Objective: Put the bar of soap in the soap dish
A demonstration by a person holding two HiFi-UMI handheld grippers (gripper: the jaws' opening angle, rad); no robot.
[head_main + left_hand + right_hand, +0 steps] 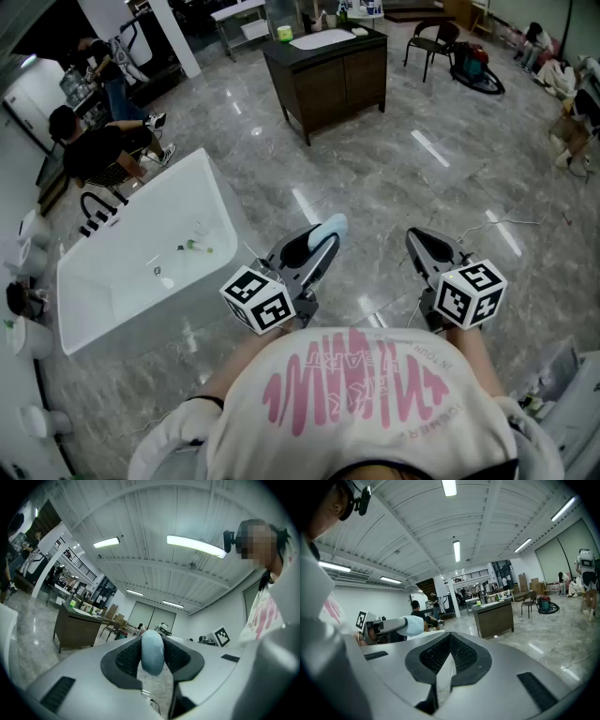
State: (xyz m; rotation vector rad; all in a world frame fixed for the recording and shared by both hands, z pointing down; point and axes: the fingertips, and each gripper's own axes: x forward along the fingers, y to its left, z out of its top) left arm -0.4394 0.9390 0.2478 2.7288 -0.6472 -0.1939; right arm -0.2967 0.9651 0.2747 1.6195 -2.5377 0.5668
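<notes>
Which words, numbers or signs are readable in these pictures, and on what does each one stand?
Shirt: large pink print, seen upside down, too blurred to read with certainty.
Left marker cube and right marker cube: only black-and-white square patterns, no letters or numbers.
Nothing else in any view can be read.

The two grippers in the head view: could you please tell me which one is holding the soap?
The left gripper: a pale blue bar of soap is clamped between its jaws. The right gripper has its jaws together, with nothing between them.

Head camera looks down; gripper views level, sharing cabinet (328,80).
</notes>
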